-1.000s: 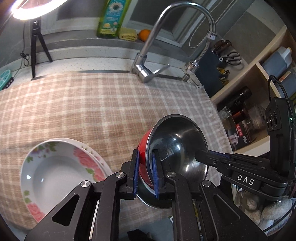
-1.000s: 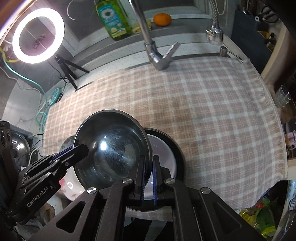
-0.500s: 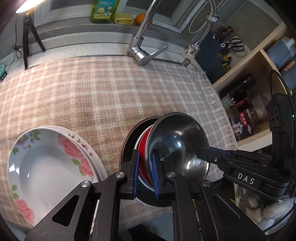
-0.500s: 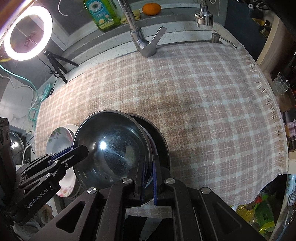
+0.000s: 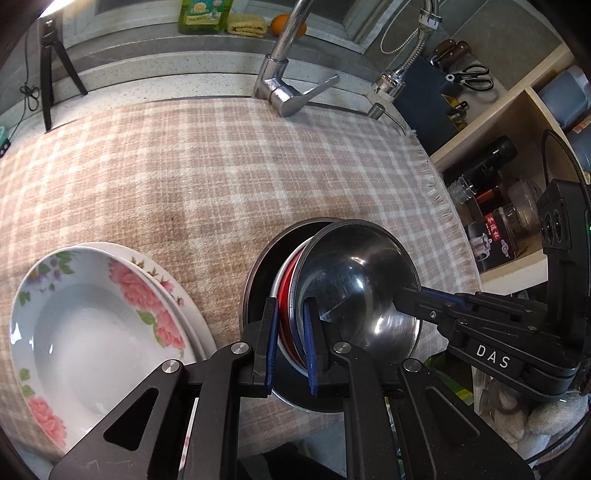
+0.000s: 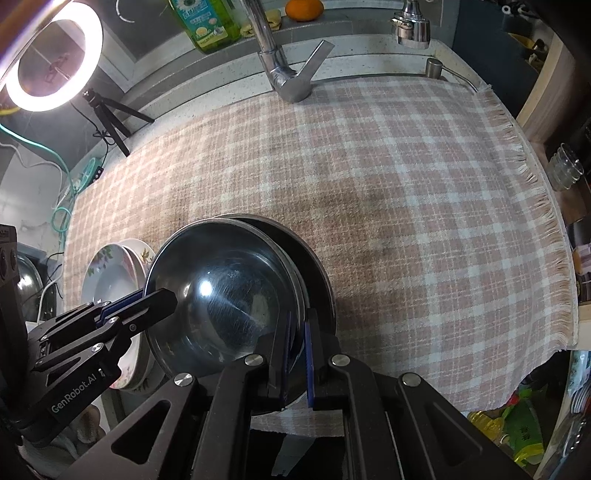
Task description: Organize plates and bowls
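Note:
A shiny steel bowl (image 5: pixel 358 277) (image 6: pixel 221 288) sits nested in a red bowl (image 5: pixel 286 295), tilted over a wide dark shallow dish (image 5: pixel 258 280) (image 6: pixel 317 273) on the checked cloth (image 5: pixel 221 166). My left gripper (image 5: pixel 290 343) is shut on the near-left rims of the red and steel bowls. My right gripper (image 6: pixel 297 354) is shut on the opposite rim of the steel bowl. Each gripper shows in the other's view, the right one (image 5: pixel 406 299) and the left one (image 6: pixel 159 299). Two stacked floral plates (image 5: pixel 92 325) (image 6: pixel 107 266) lie to the left.
A faucet (image 5: pixel 284 92) (image 6: pixel 284 77) stands behind the cloth. A shelf with bottles and jars (image 5: pixel 498 206) is at the right. A ring light (image 6: pixel 51 59) on a tripod, an oil bottle (image 6: pixel 207 22) and an orange (image 6: pixel 304 9) line the back ledge.
Both grippers have sunk with the bowl stack. It hung above the dark dish before and now sits low inside it, nearer the cloth.

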Motion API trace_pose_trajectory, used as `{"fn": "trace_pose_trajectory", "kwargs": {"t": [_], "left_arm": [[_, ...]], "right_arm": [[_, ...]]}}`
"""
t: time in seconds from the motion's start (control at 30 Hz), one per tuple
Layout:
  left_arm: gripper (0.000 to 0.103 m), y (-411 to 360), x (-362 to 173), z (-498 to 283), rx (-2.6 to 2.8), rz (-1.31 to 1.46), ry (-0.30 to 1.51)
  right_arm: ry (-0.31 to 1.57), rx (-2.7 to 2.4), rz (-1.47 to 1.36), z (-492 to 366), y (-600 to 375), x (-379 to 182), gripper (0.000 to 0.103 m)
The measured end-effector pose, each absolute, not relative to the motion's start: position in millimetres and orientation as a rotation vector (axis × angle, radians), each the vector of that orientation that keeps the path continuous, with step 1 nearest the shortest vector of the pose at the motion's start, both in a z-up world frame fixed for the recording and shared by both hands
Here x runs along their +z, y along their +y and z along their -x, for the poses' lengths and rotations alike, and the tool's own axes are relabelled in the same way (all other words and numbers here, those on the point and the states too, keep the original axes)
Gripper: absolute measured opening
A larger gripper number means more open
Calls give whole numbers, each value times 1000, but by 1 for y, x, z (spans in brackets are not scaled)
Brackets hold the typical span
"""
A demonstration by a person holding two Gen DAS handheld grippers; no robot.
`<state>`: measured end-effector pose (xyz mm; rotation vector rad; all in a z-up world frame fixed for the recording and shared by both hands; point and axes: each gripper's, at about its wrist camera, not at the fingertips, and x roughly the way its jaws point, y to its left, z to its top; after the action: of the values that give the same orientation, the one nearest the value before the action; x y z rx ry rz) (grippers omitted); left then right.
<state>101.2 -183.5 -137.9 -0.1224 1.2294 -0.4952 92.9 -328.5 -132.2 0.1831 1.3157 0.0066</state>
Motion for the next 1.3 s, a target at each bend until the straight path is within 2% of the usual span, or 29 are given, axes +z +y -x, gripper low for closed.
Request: {"fn": "trace_pose_trajectory", "kwargs": {"t": [0.77, 1.07, 1.17, 1.3], "left_arm": [[13, -146, -125, -98, -476, 156, 1204], [13, -139, -136, -105, -476, 142, 1246], [20, -142, -139, -108, -489, 123, 1260], [20, -147, -145, -114, -499, 103, 1277]], "right_arm": [[1245, 66, -323, -76, -349, -117, 12], [1192, 40, -414, -62, -381, -119, 17], [1192, 33, -445, -59, -389, -127, 17], [1212, 41, -487, -58, -394, -139, 17]]}}
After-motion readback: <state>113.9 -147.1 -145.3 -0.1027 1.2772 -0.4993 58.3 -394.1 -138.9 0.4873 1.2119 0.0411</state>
